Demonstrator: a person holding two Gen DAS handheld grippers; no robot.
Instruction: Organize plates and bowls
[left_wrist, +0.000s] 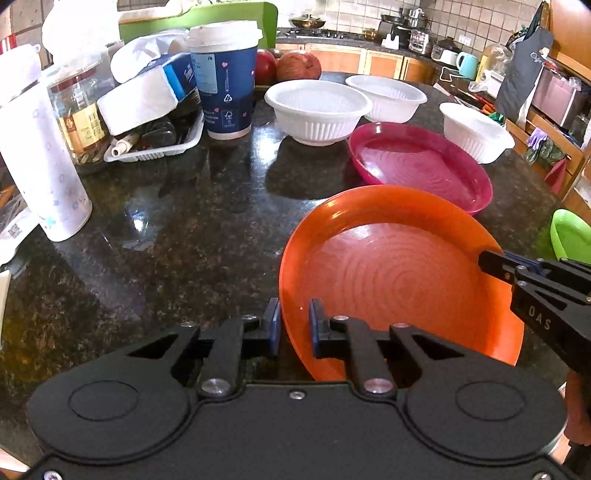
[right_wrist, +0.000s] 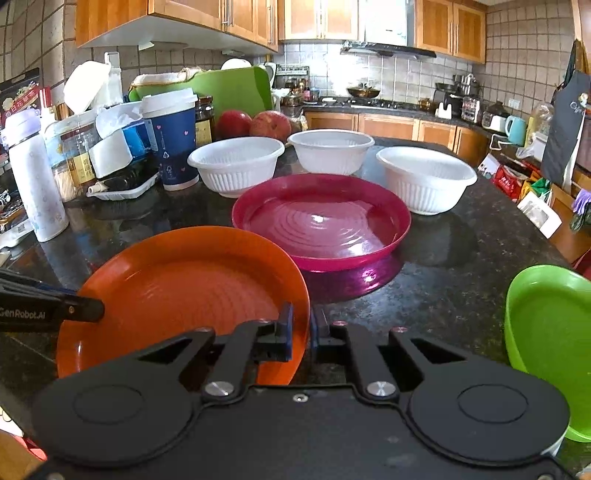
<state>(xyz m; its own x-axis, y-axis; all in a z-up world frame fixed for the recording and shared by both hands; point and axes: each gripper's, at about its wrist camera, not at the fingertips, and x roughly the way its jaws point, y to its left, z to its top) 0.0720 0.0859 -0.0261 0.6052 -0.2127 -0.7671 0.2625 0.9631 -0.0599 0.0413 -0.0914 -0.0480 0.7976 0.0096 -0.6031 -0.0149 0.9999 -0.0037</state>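
Both grippers angled downward over the dark speckled stone counter (left_wrist: 166, 229). Left gripper (left_wrist: 294, 325) jaws clenched on near-left rim of the round orange plastic plate (left_wrist: 399, 273); right gripper (right_wrist: 302, 332) jaws clenched on its opposite rim. Plate tilted, near counter's front edge, just before the round magenta plastic plate (right_wrist: 321, 221).

Counter (right_wrist: 461, 258), seen from the right wrist. Near plate (right_wrist: 177, 291) at the front, left of centre. Second plate (right_wrist: 321, 221) just behind it, to the right. Behind that, three bowls in a row: left bowl (right_wrist: 236, 166), middle bowl (right_wrist: 330, 149) farthest back, right bowl (right_wrist: 424, 181). Third plate (right_wrist: 550, 343) well apart at front right. Cup (right_wrist: 171, 140) just left of left bowl; tray (right_wrist: 122, 188) beside it; bottle (right_wrist: 35, 184) far left. Apples (right_wrist: 271, 123) behind left bowl.
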